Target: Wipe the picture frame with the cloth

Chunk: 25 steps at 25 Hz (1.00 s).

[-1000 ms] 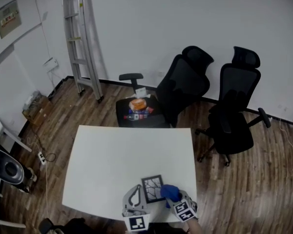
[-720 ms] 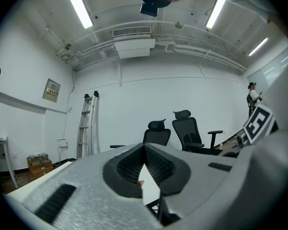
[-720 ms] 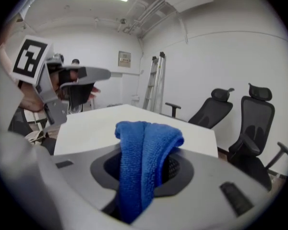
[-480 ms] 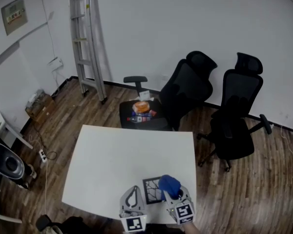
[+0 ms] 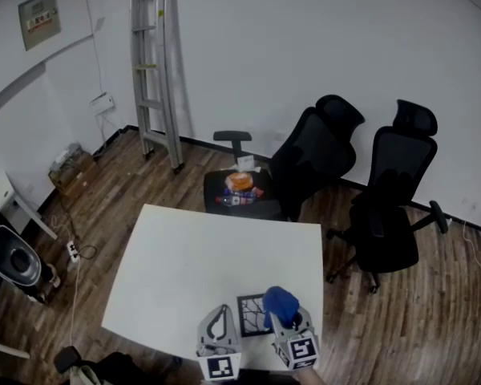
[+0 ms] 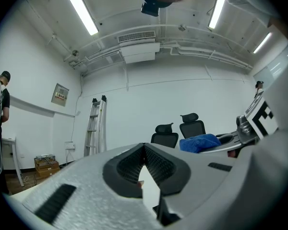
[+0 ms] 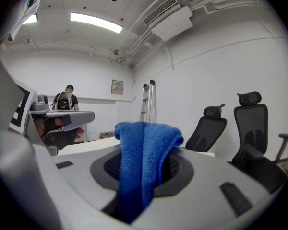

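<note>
In the head view, the picture frame lies flat at the near edge of the white table. The left gripper sits just left of it and the right gripper just right of it. The blue cloth is bunched above the frame's right side. Two black office chairs and a ladder stand beyond the table.

In the left gripper view, the jaw tips meet with nothing between them, and the cloth shows to the right.

In the right gripper view, the jaws pinch a fold of the cloth, which stands up out of them.
</note>
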{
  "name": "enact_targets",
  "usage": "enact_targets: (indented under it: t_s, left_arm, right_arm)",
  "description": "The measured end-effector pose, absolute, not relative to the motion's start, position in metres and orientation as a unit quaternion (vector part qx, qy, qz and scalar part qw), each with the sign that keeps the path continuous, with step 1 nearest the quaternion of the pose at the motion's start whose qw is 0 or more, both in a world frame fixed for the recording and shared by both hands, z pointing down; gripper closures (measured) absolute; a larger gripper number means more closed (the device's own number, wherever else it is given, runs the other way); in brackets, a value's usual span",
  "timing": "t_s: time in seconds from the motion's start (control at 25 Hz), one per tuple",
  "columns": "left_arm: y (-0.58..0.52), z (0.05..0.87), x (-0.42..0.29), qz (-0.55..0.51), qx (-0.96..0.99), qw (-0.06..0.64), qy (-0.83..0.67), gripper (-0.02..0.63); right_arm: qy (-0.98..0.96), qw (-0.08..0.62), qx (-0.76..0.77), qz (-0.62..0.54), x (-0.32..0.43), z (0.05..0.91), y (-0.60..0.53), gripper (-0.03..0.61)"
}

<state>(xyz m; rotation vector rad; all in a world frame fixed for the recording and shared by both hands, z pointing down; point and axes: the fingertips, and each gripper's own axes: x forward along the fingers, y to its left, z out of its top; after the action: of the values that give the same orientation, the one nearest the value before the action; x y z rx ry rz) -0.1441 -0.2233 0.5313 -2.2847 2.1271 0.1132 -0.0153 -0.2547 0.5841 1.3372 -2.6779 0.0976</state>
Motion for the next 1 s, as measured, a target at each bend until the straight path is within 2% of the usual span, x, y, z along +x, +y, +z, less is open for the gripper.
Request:
enact_targets:
  t_s: [1.0]
  left_arm:
    - [-0.2236,0.5292,-0.1373,0.033,-0.737,0.019,0.675,0.611]
  right_arm:
    - [-0.895,0.072,0.438,0.034,-0.0146,0.58,-0.2521,0.465]
